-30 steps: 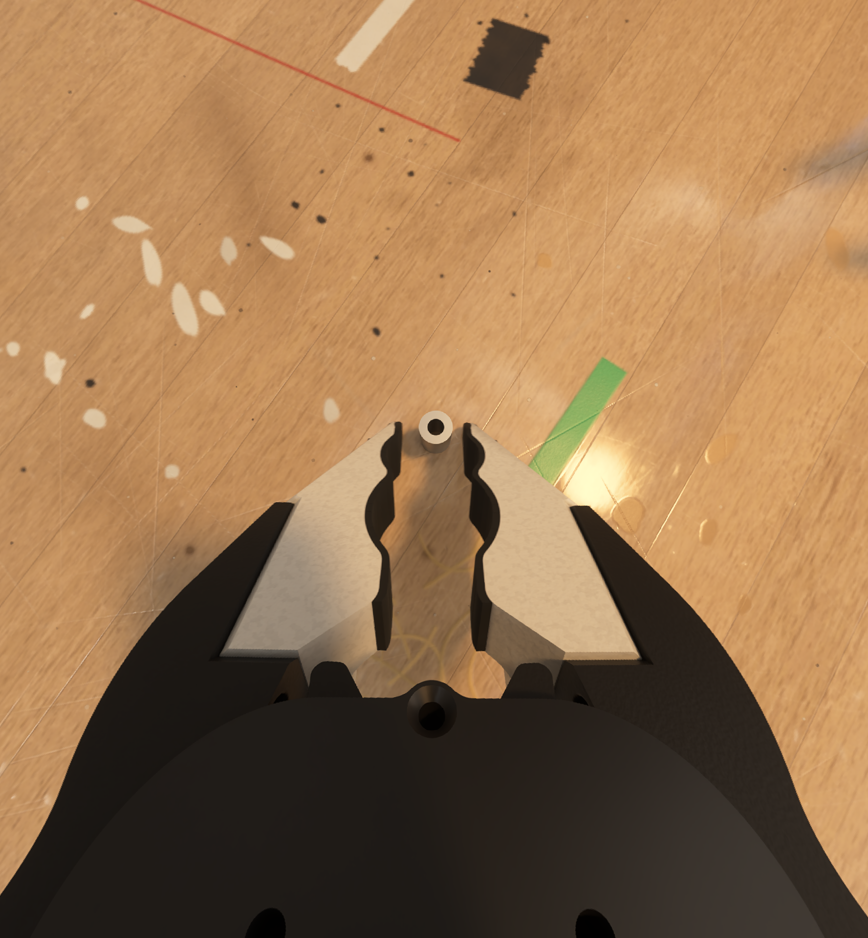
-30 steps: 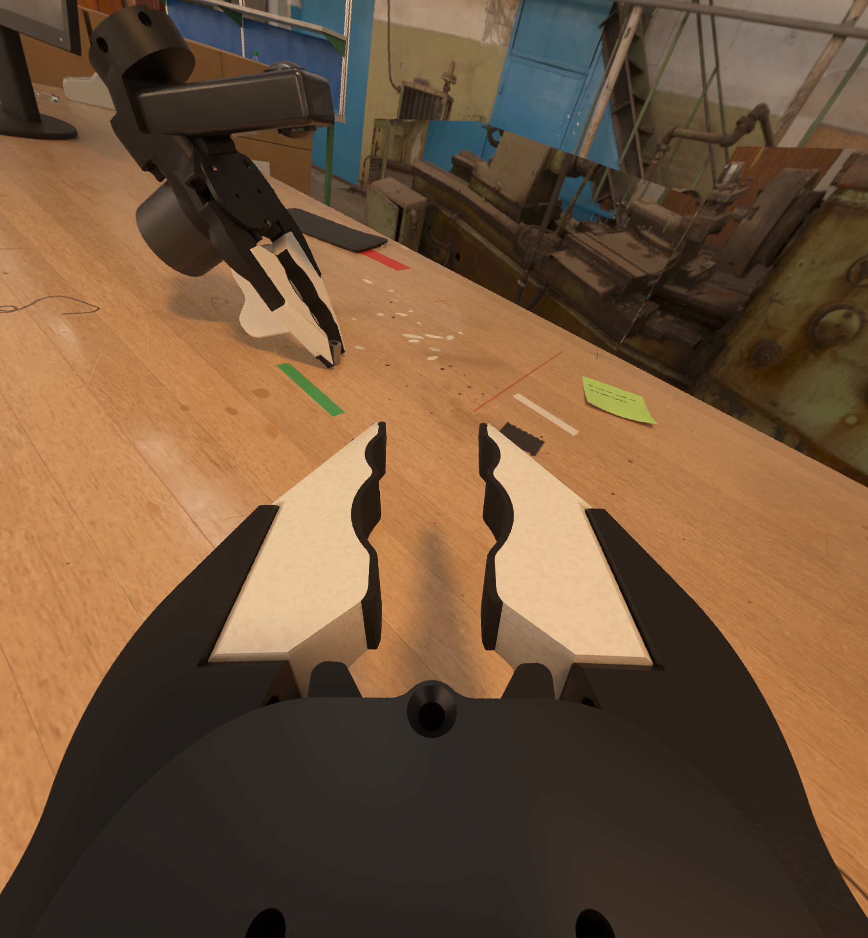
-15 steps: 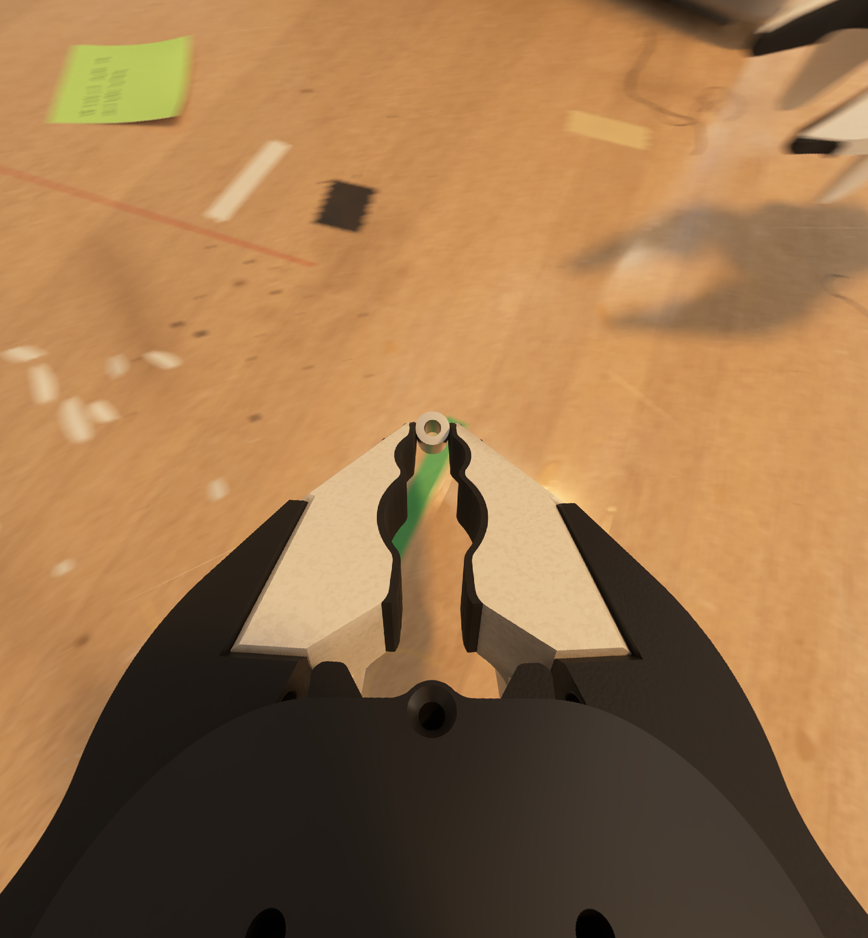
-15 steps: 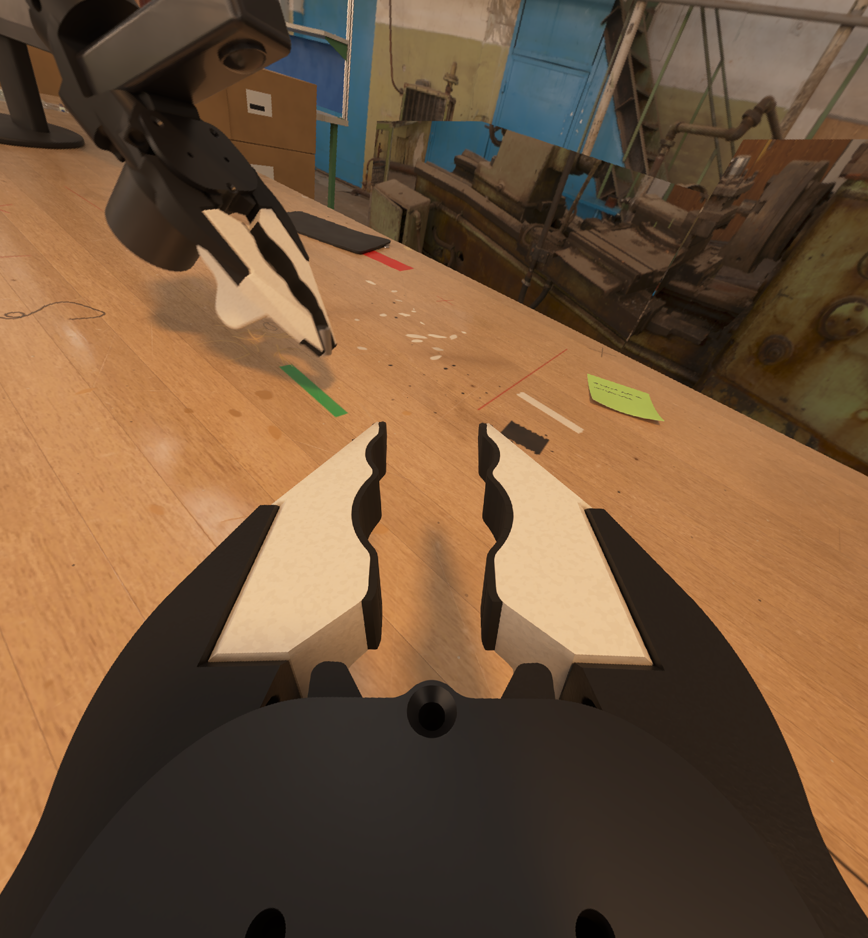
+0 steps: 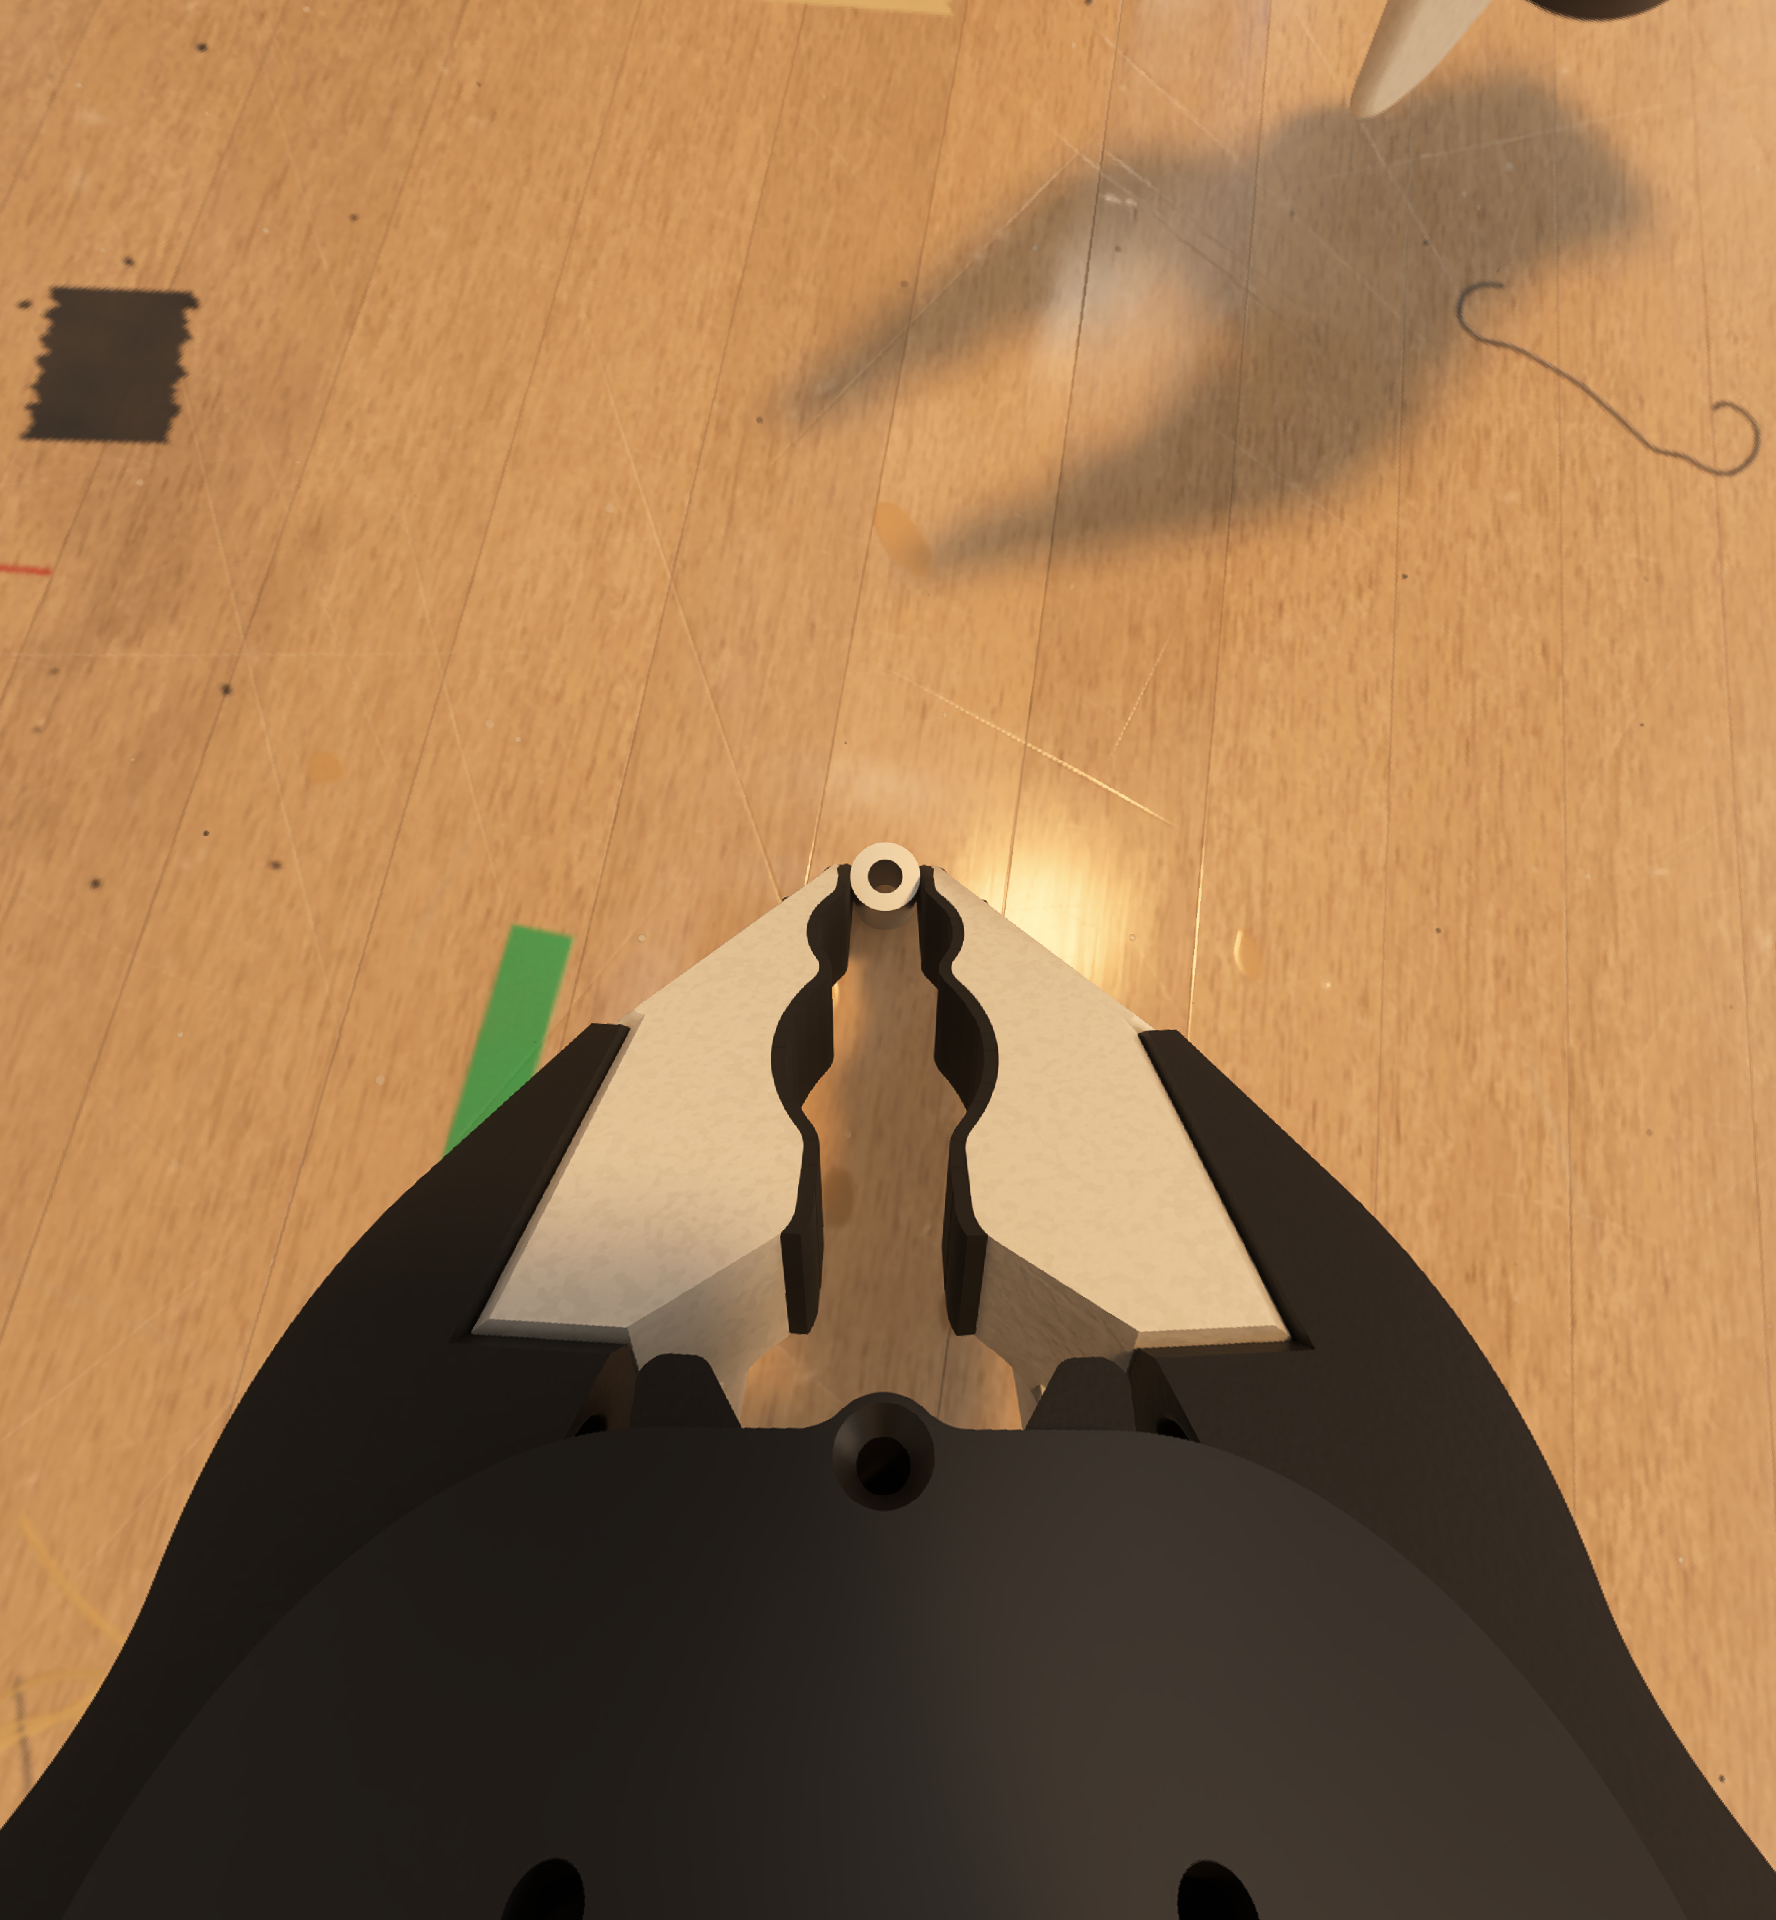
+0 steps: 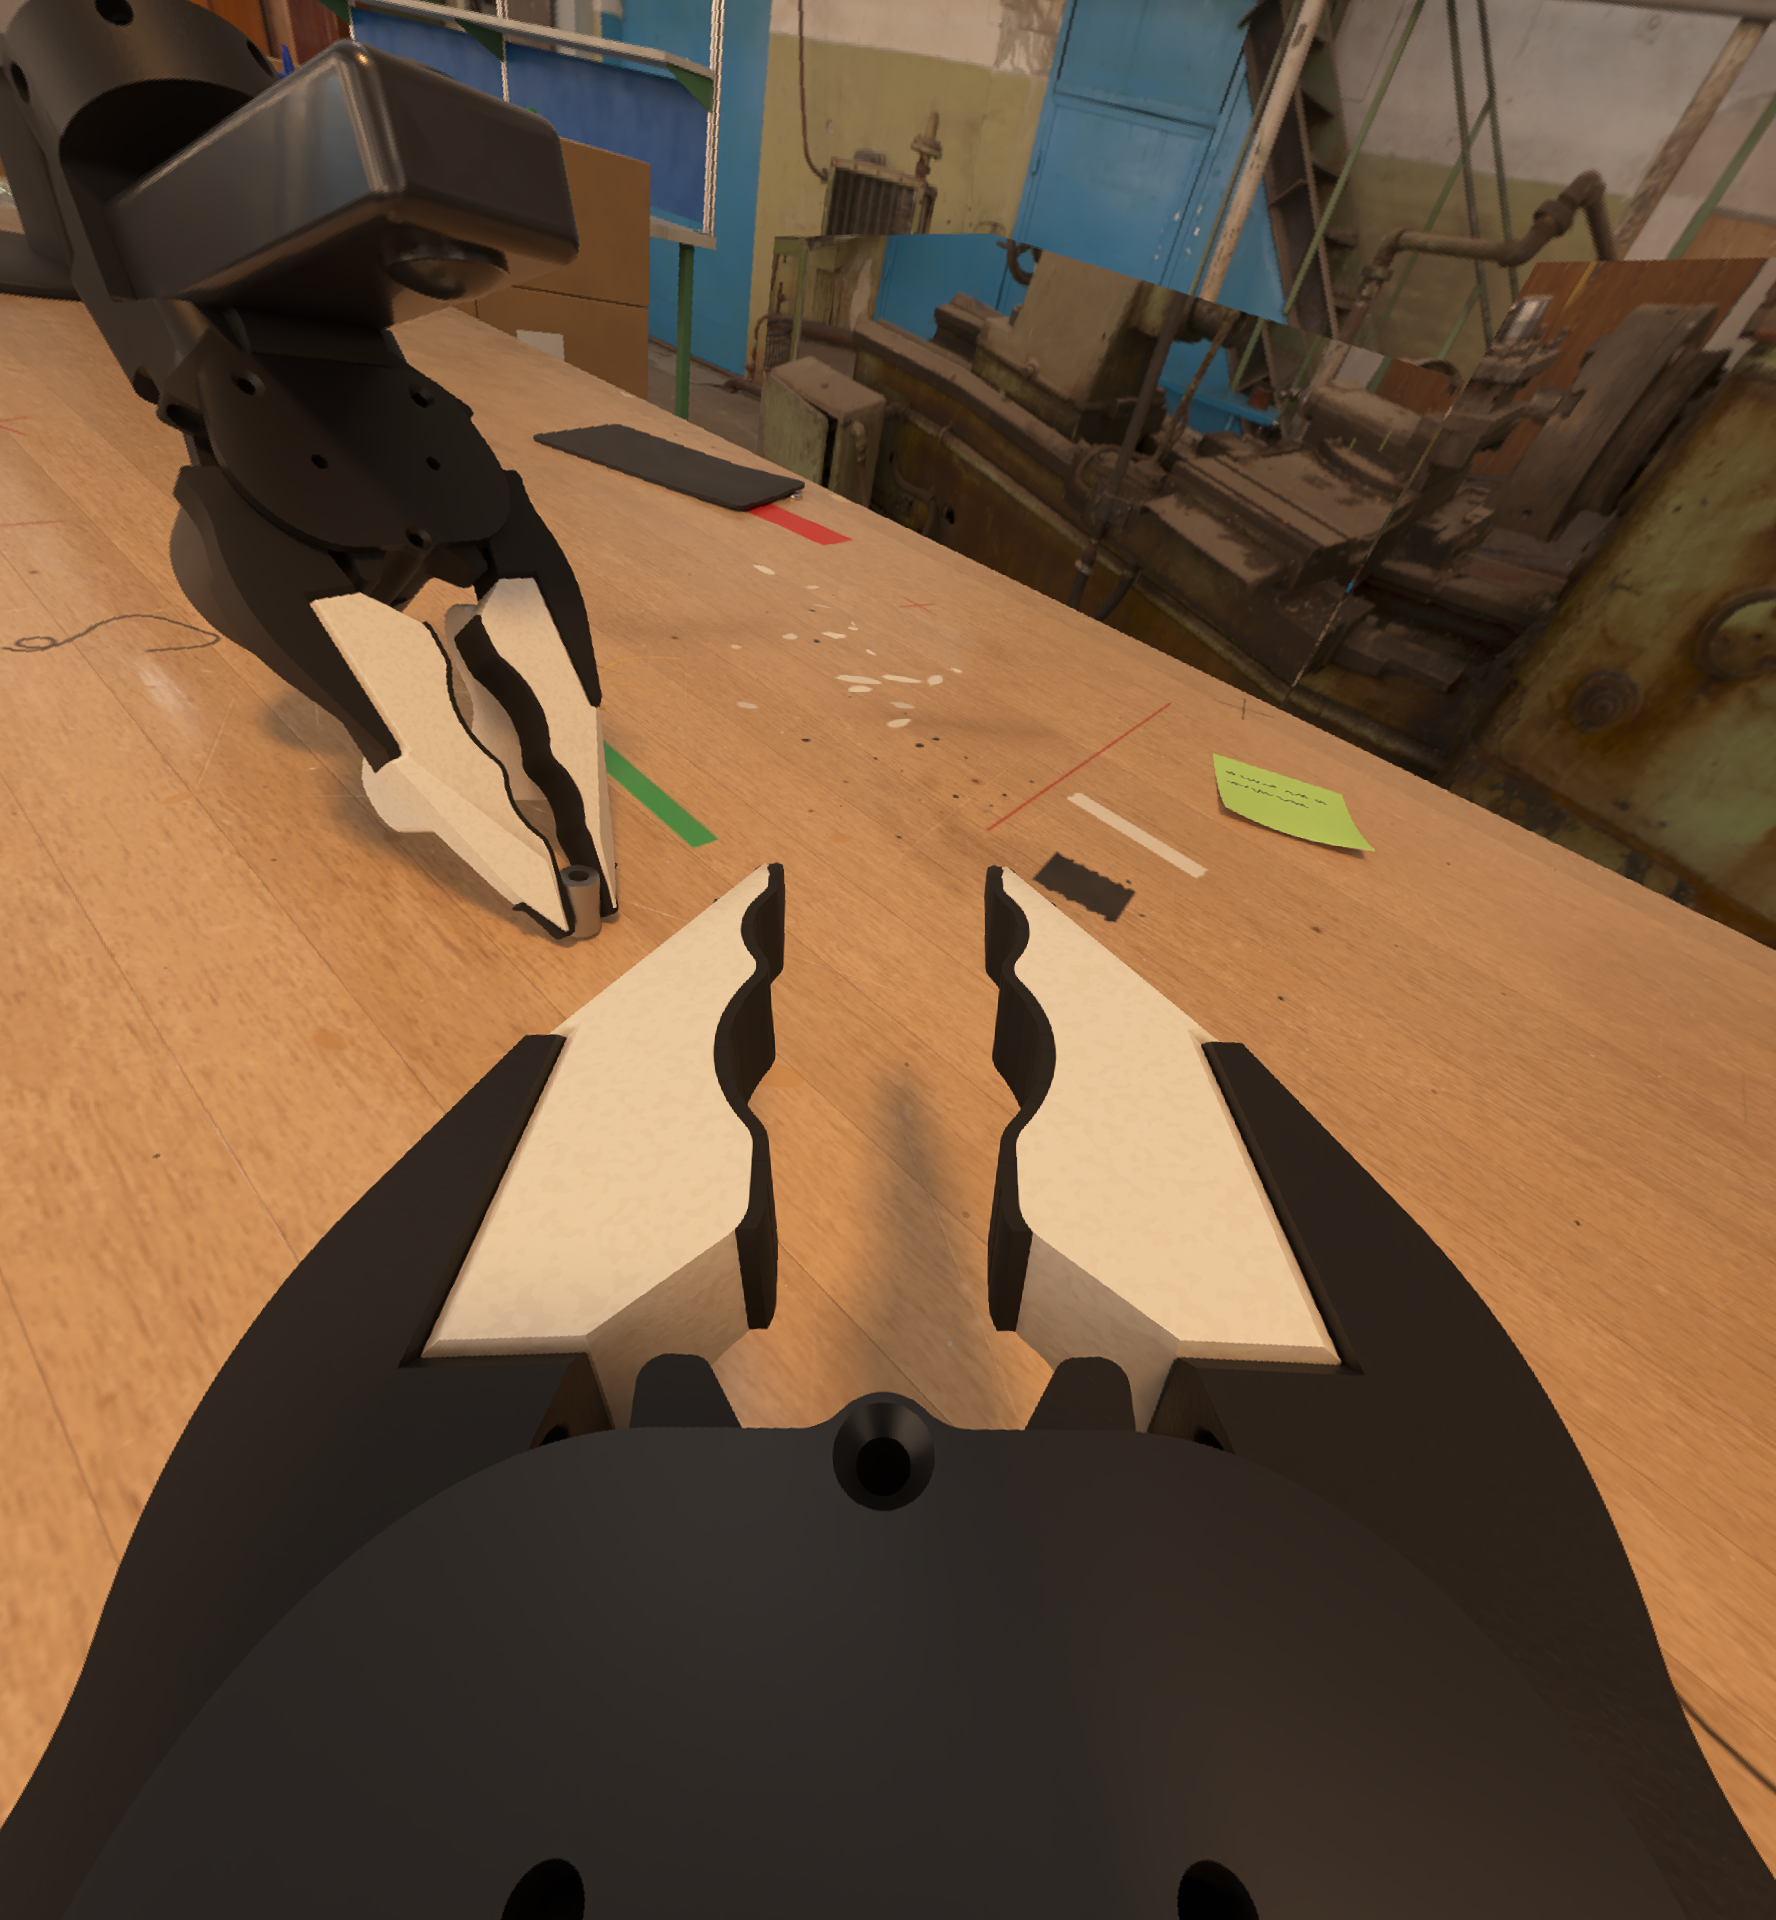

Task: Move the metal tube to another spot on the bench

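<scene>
Left gripper is clamped on the metal tube, held upright at its fingertips, low over the bench beside green tape. Right gripper hovers nearby, jaws apart and holding nothing.

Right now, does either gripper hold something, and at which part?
The left gripper pinches the upright metal tube at its sides, between the fingertips. The right gripper holds nothing.

Metal tube now past green tape
</scene>
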